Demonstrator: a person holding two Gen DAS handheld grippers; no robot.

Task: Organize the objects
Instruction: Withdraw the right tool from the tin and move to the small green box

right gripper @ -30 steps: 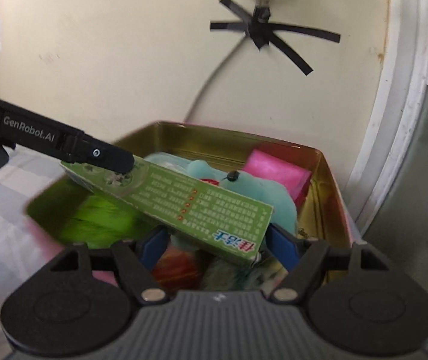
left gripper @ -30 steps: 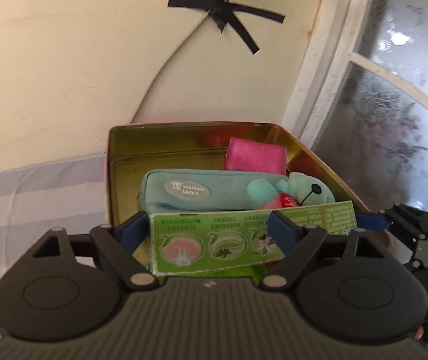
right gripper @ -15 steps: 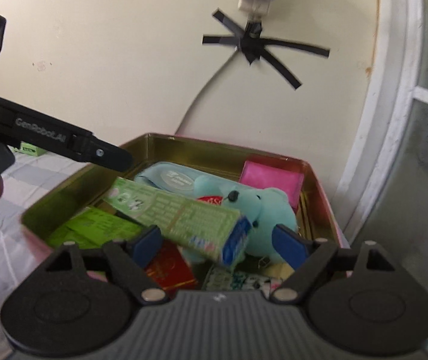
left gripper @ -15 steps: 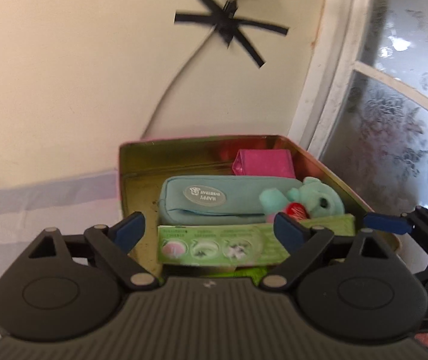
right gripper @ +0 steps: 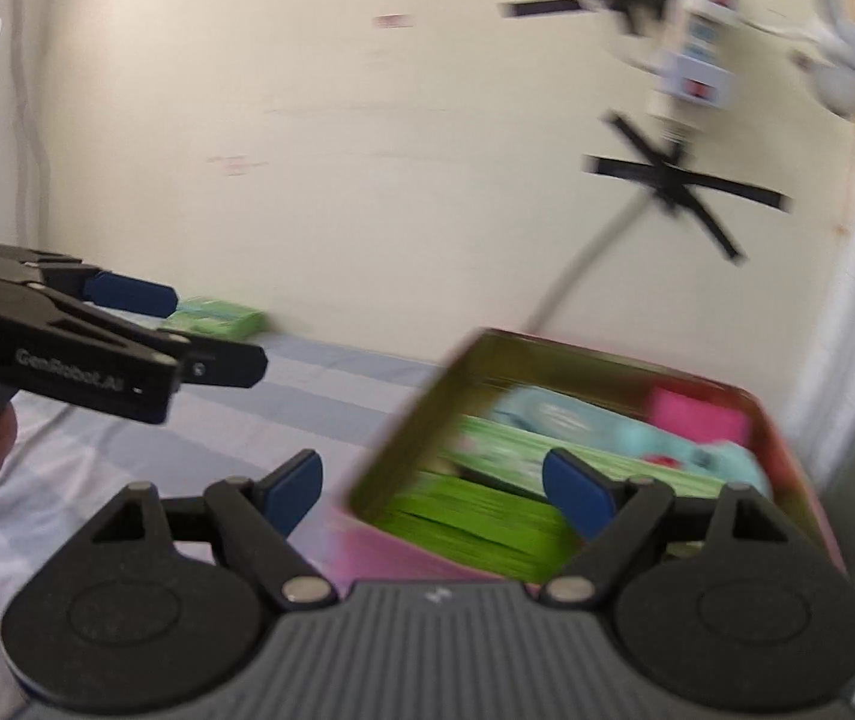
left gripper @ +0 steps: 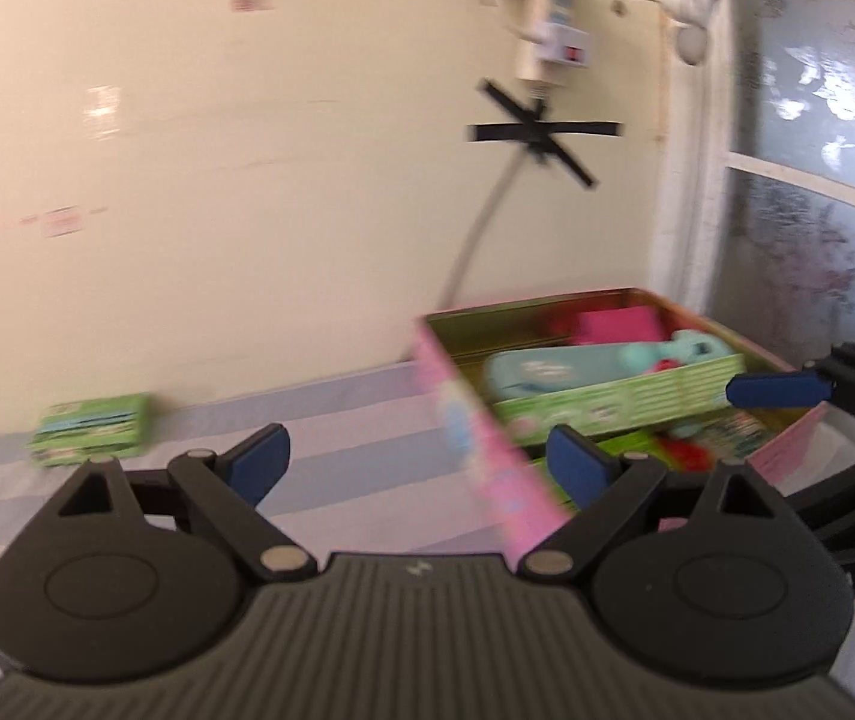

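Observation:
A pink tin box (left gripper: 475,426) (right gripper: 403,426) with a gold inside stands against the wall at the right. In it lie a long green carton (left gripper: 625,396) (right gripper: 583,462), a light blue pencil case (left gripper: 553,369), a teal plush toy (left gripper: 691,348), a pink item (left gripper: 619,324) (right gripper: 697,417) and green packets (right gripper: 475,516). My left gripper (left gripper: 421,462) is open and empty, left of the box. My right gripper (right gripper: 436,483) is open and empty over the box's near left corner. Both views are blurred.
A small green packet (left gripper: 94,429) (right gripper: 214,315) lies on the striped cloth (left gripper: 331,414) by the wall at the left. A power strip and cable are taped to the wall (left gripper: 553,30). A frosted window (left gripper: 817,180) stands at the right.
Both grippers have let go of the long green carton, which now lies in the box. Both have pulled back, up and to the left.

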